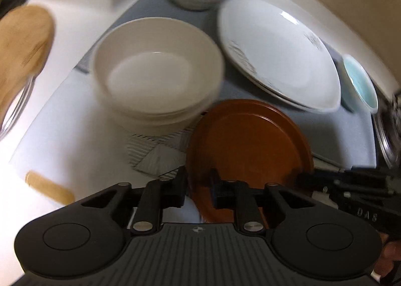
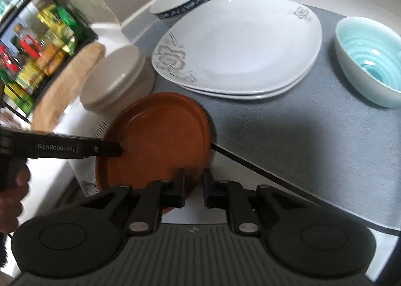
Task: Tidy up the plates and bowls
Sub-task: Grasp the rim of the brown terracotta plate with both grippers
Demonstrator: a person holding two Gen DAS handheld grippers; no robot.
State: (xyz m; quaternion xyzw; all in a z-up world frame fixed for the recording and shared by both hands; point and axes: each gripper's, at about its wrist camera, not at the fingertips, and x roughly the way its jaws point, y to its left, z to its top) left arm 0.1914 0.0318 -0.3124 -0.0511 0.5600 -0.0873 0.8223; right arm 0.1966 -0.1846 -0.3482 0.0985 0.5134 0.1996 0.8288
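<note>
The brown plate (image 2: 155, 135), tilted off the bench (image 1: 62, 140) at six o'clock of the stacked white plates (image 2: 238, 45), looks rigid, glossy and breakable, so both nearly closed grippers, left gripper (image 1: 198, 190) and right gripper (image 2: 194, 188), pinch opposite rims.

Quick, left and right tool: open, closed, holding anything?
Left tool: closed on the brown plate rim.
Right tool: closed on the same plate's rim.
</note>
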